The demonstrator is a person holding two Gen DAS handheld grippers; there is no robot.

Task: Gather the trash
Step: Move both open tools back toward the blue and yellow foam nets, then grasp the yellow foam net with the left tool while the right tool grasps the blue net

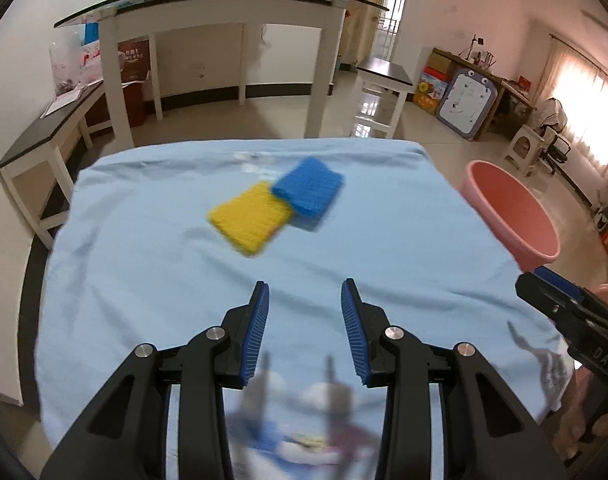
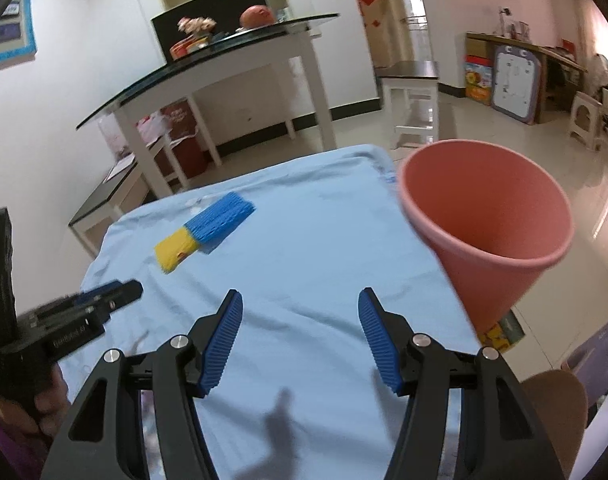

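A yellow sponge [image 1: 248,219] lies on the light blue cloth [image 1: 151,248] over the table, with a blue sponge [image 1: 308,191] overlapping its far right corner. From the right wrist view the yellow sponge [image 2: 174,253] and blue sponge [image 2: 219,221] sit to the far left. My left gripper [image 1: 305,289] hangs open and empty above the cloth, short of the sponges. My right gripper [image 2: 299,296] is open and empty too, over bare cloth. A pink bin [image 2: 488,224] stands off the table's right side, mouth toward me; its rim [image 1: 512,216] shows in the left wrist view.
A white table with a glass top [image 1: 223,0] stands beyond the far edge. A low dark bench [image 1: 43,132] runs along the left wall. A small side table [image 1: 384,76], a white stool [image 1: 524,148] and boxes stand on the tiled floor at right.
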